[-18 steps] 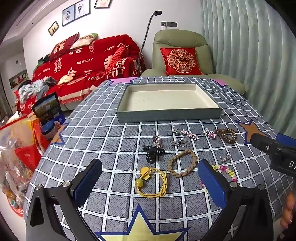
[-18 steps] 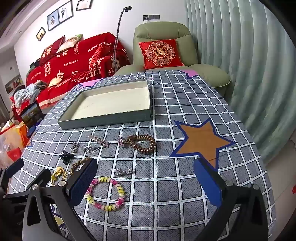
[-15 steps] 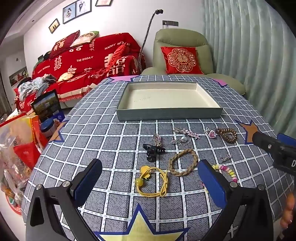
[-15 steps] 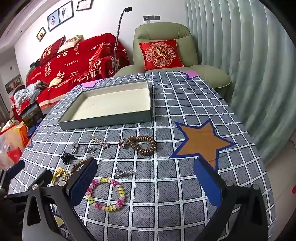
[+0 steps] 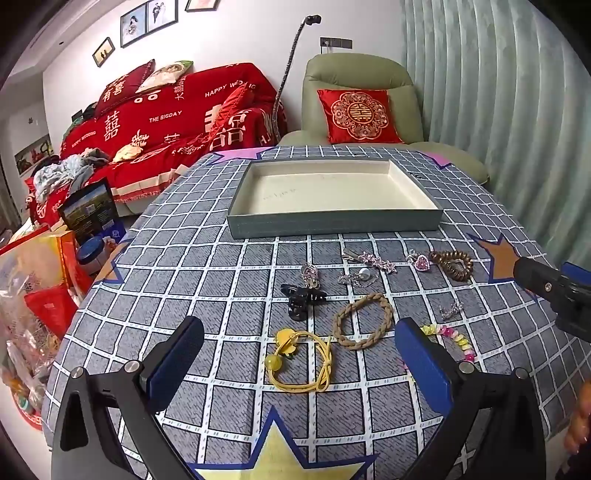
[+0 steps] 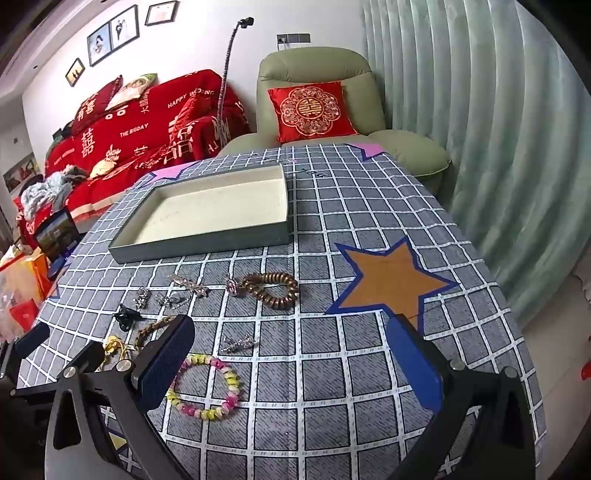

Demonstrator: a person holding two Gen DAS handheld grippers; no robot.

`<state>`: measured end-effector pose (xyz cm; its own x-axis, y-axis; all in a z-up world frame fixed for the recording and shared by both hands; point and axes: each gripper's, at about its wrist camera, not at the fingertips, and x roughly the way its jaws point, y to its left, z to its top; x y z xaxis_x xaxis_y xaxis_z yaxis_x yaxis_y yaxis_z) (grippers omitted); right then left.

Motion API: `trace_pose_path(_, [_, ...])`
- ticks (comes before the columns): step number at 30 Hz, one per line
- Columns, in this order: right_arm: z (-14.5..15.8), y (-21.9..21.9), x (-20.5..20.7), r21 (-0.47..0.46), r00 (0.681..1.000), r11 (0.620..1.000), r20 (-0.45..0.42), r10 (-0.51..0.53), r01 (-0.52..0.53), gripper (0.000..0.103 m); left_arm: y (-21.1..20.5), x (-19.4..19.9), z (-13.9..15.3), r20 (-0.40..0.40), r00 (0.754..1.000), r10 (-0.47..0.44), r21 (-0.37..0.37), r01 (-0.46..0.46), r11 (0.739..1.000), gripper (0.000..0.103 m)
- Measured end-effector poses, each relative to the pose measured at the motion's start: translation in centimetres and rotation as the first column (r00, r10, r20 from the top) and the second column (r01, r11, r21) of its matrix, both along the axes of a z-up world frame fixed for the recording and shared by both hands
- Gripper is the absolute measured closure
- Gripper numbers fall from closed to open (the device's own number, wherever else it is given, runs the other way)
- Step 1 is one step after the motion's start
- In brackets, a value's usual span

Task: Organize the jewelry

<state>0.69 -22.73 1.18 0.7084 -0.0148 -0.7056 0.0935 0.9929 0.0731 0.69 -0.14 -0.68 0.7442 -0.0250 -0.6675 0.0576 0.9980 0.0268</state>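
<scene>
Both tongs, left tongs [image 5: 299, 362] and right tongs [image 6: 291, 354], stand wide apart and hold nothing. On the worktop [image 5: 207, 280], the yellow hair tie [image 5: 300, 360] lies at 12 o'clock of the left tongs; the grey tray [image 5: 334, 223] lies beyond it.

White wall [image 5: 236, 33] with framed photos [image 5: 147, 18]; red-draped sofa [image 5: 166, 122]; green armchair [image 6: 314, 96]; pale green curtain [image 6: 480, 110].

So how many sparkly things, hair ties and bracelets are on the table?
Hair ties: 3, yellow, braided tan, brown coil
Bead bracelet: 1
Black claw clip: 1
Sparkly pieces: 5, at
Total: 10, none in the tray
</scene>
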Motion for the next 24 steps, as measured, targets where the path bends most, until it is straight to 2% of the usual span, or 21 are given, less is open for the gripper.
trace_pose_path(24, [-0.25,-0.24,-0.3,0.016,1.0,1.0,-0.009,-0.008,0.009,0.0,0.35,-0.14,-0.42,-0.013,1.0,0.02,0.014,-0.02,1.0,0.0])
